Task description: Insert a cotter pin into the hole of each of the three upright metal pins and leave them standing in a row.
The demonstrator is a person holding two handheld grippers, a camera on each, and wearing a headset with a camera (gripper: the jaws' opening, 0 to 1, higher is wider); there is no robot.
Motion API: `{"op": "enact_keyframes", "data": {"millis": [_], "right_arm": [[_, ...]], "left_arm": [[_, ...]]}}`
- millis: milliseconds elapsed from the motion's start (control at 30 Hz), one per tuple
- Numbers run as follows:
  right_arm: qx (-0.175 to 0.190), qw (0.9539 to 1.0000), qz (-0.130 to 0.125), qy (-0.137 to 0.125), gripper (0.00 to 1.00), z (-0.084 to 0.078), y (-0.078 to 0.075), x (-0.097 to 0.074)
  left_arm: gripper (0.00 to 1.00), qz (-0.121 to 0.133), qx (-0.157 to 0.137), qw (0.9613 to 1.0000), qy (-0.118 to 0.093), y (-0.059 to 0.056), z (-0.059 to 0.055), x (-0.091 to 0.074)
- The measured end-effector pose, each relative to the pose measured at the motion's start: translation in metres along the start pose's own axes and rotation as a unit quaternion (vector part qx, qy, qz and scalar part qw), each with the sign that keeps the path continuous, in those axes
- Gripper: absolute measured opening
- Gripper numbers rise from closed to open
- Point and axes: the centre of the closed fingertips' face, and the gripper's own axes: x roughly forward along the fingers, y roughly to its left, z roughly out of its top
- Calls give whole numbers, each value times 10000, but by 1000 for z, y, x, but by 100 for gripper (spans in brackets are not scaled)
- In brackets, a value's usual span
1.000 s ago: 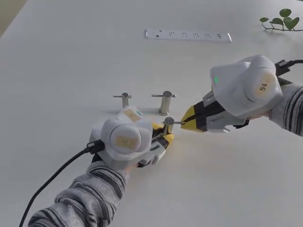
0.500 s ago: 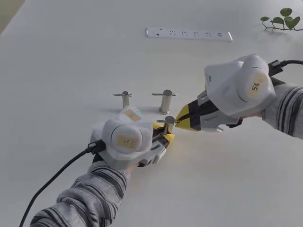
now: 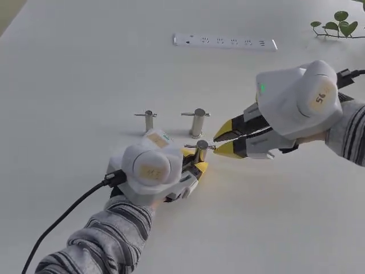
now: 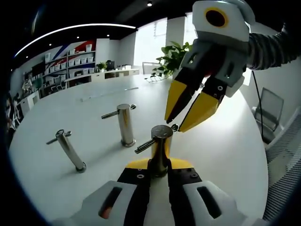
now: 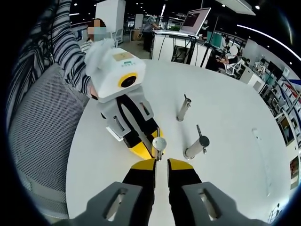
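Three pins stood on the table (image 3: 85,68). Taking the nearest pin (image 3: 201,153) as the centre of the dial in the head view, the middle pin (image 3: 197,122) stood just behind it at twelve o'clock. The far pin (image 3: 149,120) stood at ten o'clock, apart from both.

The left gripper (image 3: 195,165) lay at eight o'clock, its jaws on either side of the nearest pin's lower part, touching it. The right gripper (image 3: 217,146) lay at three o'clock, jaws apart. The end of the cotter pin (image 3: 199,146) crossing that pin's top lay between their tips. The other two pins each had one through the top.

A power strip (image 3: 225,41) lay well behind, near twelve o'clock, and a plant (image 3: 336,24) lay at two o'clock. A cable (image 3: 74,204) ran from the left gripper toward seven o'clock.
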Motion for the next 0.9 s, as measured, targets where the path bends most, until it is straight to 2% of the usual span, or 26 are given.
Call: {"op": "enact_keyframes", "data": {"millis": [200,467,833,900], "right_arm": [[19,10000,78,-22,0,-1,2,3],[-46,9999,91,-19,0,0,2,7],[43,10000,62,-11,0,0,2,9],[69,10000,35,35,3,-2,1,10]], "left_arm": [[10,19,-6,10000,5,0,0,1],[10,13,-1,10000,1,1,0,1],[10,18,93,9999,44,0,0,2],[11,23,83,9999,69,1,-1,2]]}}
